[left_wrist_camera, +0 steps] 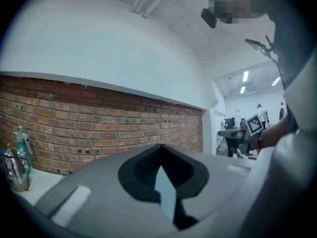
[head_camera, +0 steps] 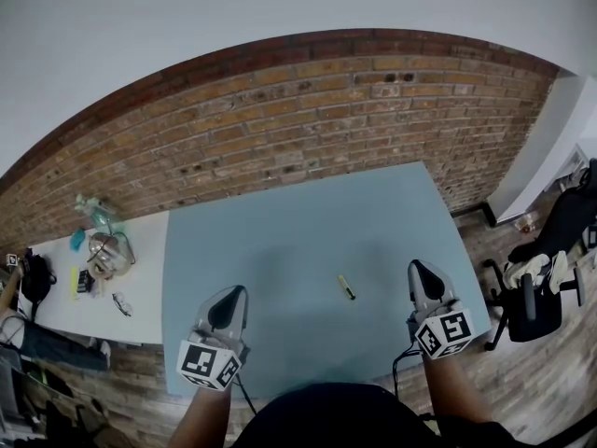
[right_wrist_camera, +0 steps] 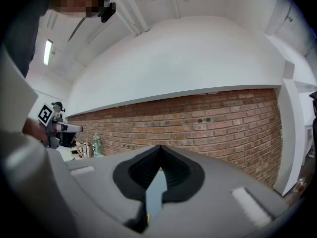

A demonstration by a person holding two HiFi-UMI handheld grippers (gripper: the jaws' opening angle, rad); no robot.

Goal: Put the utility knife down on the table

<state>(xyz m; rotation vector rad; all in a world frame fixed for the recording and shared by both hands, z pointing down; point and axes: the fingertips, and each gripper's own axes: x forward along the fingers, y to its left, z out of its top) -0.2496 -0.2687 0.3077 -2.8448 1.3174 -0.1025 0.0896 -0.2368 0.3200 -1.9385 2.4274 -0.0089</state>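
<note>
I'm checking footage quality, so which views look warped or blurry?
Head view: strong fisheye bends the red brick wall into an arch; the small yellow utility knife looks crisp. Both gripper views: dark rounded corners, near grey jaws out of focus.

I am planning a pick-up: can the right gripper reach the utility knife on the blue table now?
Probably yes: the utility knife lies near the right gripper on the blue table, with nothing between them. Its jaws are shut and must open first.
</note>
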